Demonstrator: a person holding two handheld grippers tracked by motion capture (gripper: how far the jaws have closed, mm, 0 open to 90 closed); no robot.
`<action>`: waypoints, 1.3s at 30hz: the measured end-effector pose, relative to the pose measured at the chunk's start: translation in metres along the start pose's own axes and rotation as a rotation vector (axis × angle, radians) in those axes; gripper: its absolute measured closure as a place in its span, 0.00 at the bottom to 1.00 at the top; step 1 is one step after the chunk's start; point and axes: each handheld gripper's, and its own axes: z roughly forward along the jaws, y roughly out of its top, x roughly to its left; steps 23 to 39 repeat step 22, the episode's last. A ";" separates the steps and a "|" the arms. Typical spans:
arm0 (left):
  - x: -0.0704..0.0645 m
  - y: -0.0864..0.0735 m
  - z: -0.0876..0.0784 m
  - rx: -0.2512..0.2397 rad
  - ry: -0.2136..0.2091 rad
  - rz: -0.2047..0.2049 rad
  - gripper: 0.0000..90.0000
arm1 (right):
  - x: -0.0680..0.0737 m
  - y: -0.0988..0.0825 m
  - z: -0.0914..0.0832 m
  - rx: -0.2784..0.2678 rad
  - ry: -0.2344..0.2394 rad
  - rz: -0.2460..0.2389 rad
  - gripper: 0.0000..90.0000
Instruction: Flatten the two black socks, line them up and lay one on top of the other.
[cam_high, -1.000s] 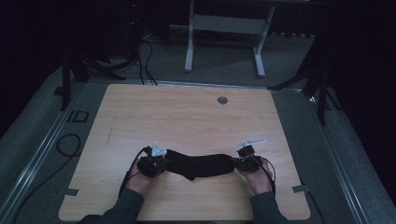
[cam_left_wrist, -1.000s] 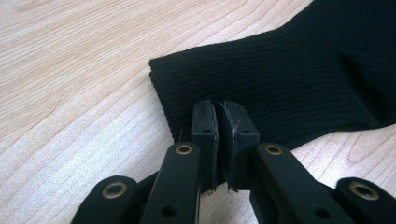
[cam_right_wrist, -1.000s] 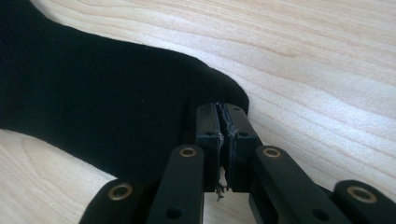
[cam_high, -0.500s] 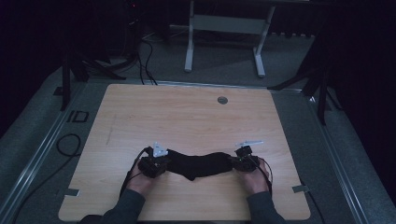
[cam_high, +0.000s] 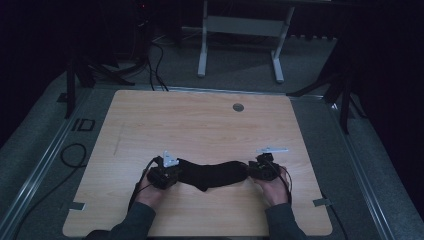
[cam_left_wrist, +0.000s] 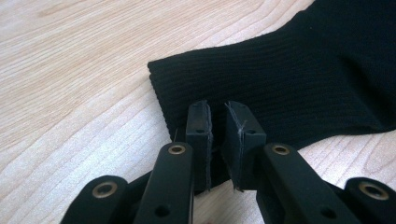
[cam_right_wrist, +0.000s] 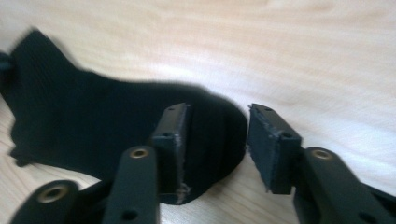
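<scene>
Wooden table (cam_high: 200, 120), pale grain, my forearms in from the near edge. Black sock (cam_high: 210, 174) lies flat along the near part of it, stretched crosswise between my two tongs, ribbed cuff toward my left, rounded toe toward my right

Left gripper (cam_high: 167, 172), at the cuff end: jaws have just been opening, now a narrow slit between the pads. In the left gripper view the left gripper (cam_left_wrist: 218, 122) sits at the edge of the ribbed cuff (cam_left_wrist: 261, 98), tips resting on the fabric; whether any cloth is caught in the slit I cannot tell, but the pads stand apart from each other

Right gripper (cam_high: 260, 167), at the toe end: jaws have just been opening, much wider than the left. In the right gripper view the right gripper (cam_right_wrist: 217, 135) straddles the toe (cam_right_wrist: 219, 140), clear gap on the far side, pads not pressing. Sock released there, lying on the wood
</scene>
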 end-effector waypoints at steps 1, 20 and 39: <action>0.000 0.000 0.000 -0.004 0.000 -0.006 0.89 | -0.001 0.002 -0.005 -0.022 -0.004 -0.001 0.60; 0.013 0.001 -0.020 -0.139 -0.009 -0.084 0.68 | -0.013 -0.003 -0.016 -0.018 -0.060 -0.011 0.56; 0.019 0.001 -0.023 -0.145 0.003 -0.097 0.67 | -0.014 -0.003 -0.015 -0.009 -0.086 -0.023 0.56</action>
